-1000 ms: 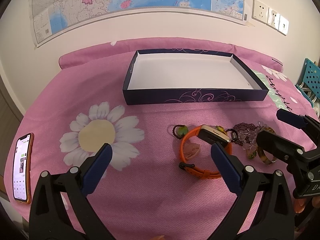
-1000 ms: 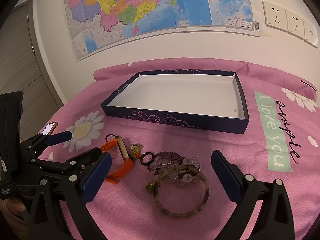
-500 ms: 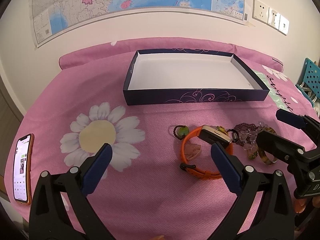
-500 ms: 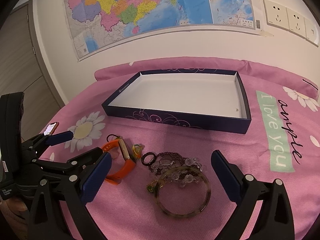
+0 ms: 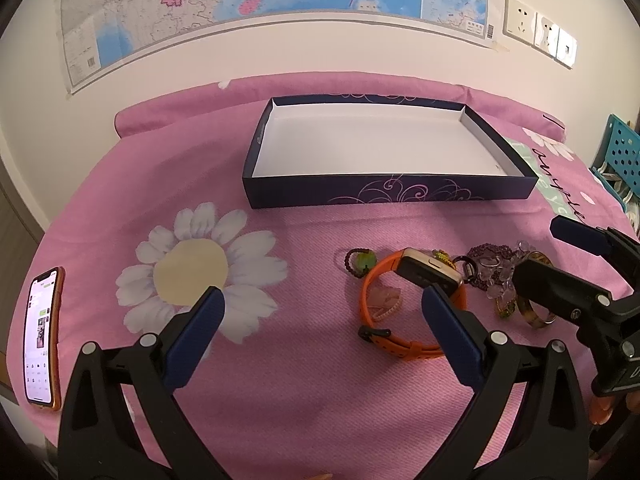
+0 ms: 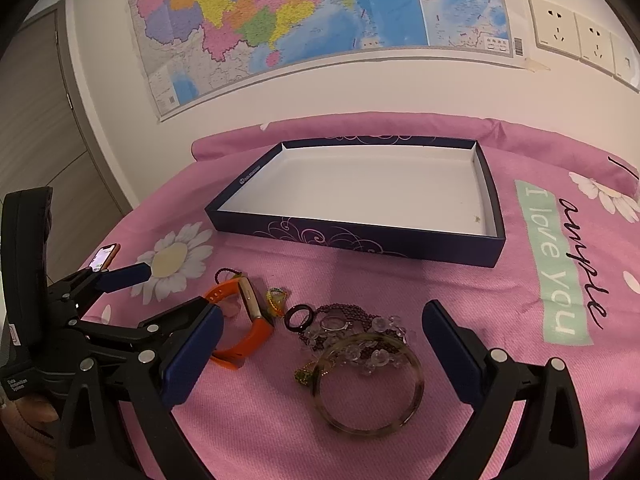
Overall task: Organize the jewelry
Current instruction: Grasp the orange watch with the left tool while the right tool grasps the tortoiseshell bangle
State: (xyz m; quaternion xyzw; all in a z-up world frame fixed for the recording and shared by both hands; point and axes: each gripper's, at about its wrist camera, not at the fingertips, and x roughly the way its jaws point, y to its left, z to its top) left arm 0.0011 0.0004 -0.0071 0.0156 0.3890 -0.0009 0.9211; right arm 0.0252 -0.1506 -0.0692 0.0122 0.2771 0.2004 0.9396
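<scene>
Right wrist: bangle (image 6: pixel 367 385) (flat) — unheld.

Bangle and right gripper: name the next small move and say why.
Probably lower the right gripper onto the bangle. Its fingers stand wide open to either side of the bangle, nothing is held, the box has no jewelry in it, and the bangle lies nearest, partly over the beads.

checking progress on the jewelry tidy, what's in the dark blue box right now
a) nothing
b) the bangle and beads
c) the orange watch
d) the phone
a: the dark blue box shows only its bare white floor, while the orange watch, bangle and beads lie on the pink cover in front of it, and the phone lies off to the left.
</scene>
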